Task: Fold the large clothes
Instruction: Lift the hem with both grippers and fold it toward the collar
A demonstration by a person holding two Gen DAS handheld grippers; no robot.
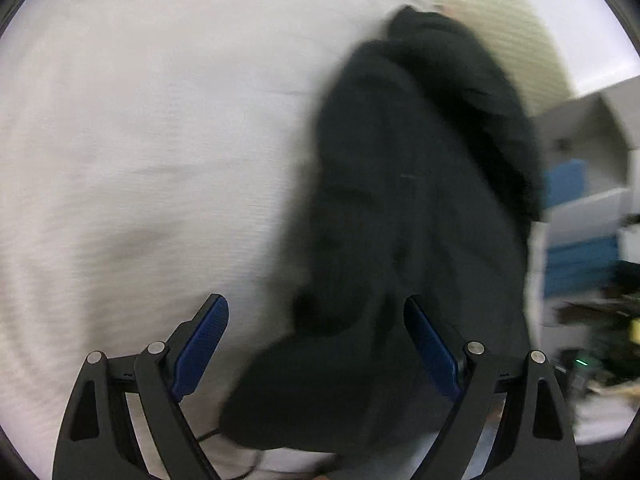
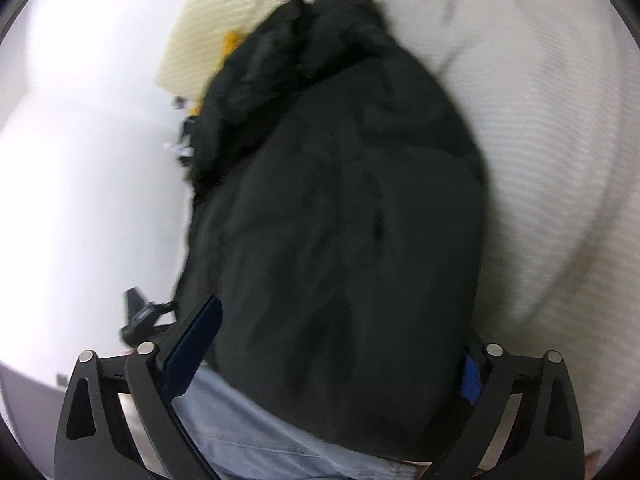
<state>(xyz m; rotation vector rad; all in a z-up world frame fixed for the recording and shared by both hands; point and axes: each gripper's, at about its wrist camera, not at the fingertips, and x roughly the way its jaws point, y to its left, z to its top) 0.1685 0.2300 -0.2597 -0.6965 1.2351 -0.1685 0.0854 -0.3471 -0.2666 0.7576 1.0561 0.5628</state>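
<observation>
- Progress: the dark garment lies as a long, rumpled mound on the white bedspread. No flat panel or squared edge shows, so the folding is judged barely begun; spreading, smoothing and every fold appear still to come. Both views are motion-blurred, which hides the seams and sleeves.
- Left claw: jaws spread wide, blue pads well apart, nothing held. The near end of the garment sits between and just ahead of the fingers, its bulk running forward and toward the right finger; bare bedspread lies off the left finger.
- Right claw: jaws also wide apart and not clamped. The dark garment fills the gap between the fingers and covers most of the right pad; whether cloth touches that pad cannot be told. Its length runs straight ahead of the claw.
- Below the right claw, pale blue fabric shows, apparently the person's clothing.
- Off the left claw's right finger, blurred shelving stands beyond the bed.
</observation>
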